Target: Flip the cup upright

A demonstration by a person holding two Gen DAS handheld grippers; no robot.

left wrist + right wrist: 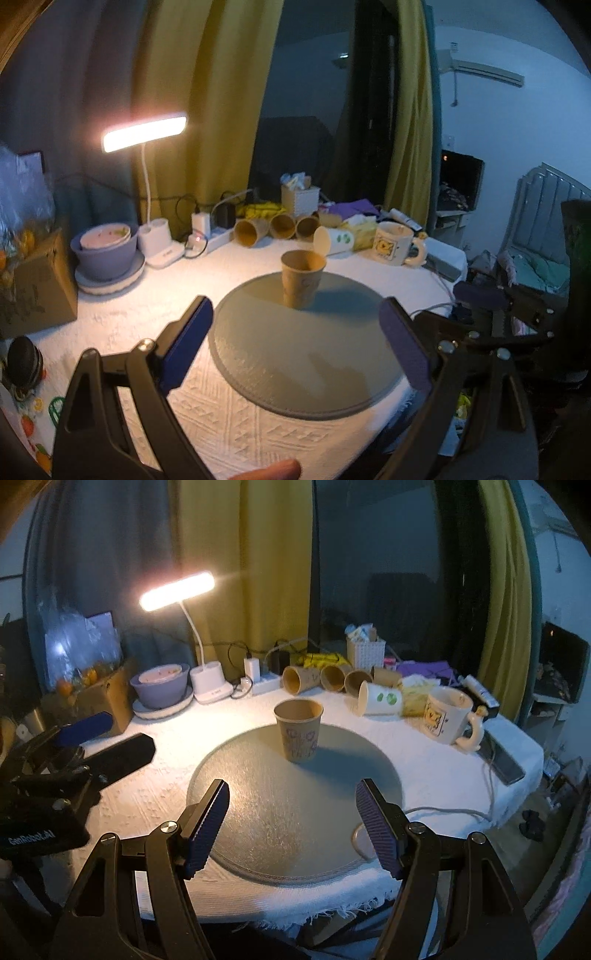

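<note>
A brown paper cup (pixel 302 278) stands upright, mouth up, on the far part of a round grey mat (pixel 303 350); it also shows in the right wrist view (pixel 299 730) on the mat (pixel 291 812). My left gripper (pixel 295 321) is open and empty, held back from the cup over the mat's near side. My right gripper (pixel 291 805) is open and empty, also short of the cup. The right gripper shows at the right edge of the left wrist view (pixel 491 299). The left gripper shows at the left of the right wrist view (pixel 103 734).
Several brown cups (pixel 325 679) and a white cup (pixel 378 698) lie on their sides at the table's back. A cream mug (pixel 448 714), a lit desk lamp (pixel 177 590), a purple bowl (pixel 160 686), a cardboard box (pixel 33 284) and a white cable (pixel 461 808) surround the mat.
</note>
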